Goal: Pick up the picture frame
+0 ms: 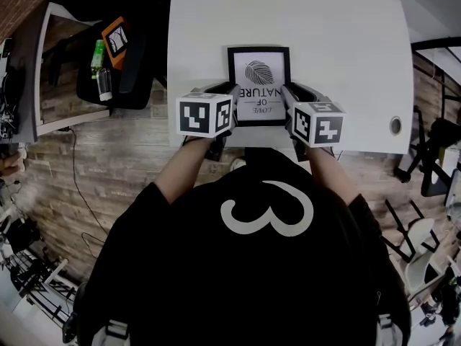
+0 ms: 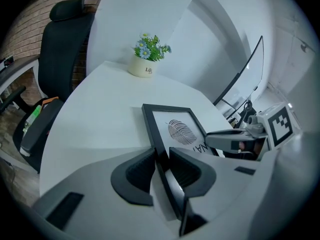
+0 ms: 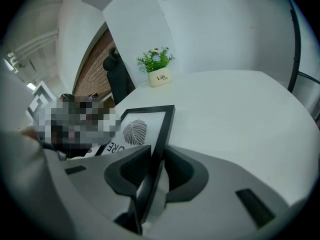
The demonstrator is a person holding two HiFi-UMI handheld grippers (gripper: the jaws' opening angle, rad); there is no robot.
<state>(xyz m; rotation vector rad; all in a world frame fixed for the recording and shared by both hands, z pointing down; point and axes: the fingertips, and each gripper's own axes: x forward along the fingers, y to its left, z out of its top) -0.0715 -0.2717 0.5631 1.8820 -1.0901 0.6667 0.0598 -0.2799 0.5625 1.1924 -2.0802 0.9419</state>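
A black picture frame (image 1: 259, 85) with a leaf print lies near the front edge of the white table (image 1: 346, 49). My left gripper (image 1: 229, 96) is at its left rail and my right gripper (image 1: 288, 96) at its right rail. In the left gripper view the dark pads close on the frame's (image 2: 175, 129) left rail, which runs between the left gripper's (image 2: 161, 154) jaws. Likewise the right gripper's (image 3: 157, 154) pads clamp the frame's (image 3: 142, 129) right rail. I cannot tell whether the frame is off the table.
A small white pot of flowers (image 2: 146, 59) stands at the far side of the table. A black office chair (image 1: 122, 56) with a green bottle (image 1: 97, 52) on it sits left of the table. A round cable hole (image 1: 395, 125) is at the table's front right.
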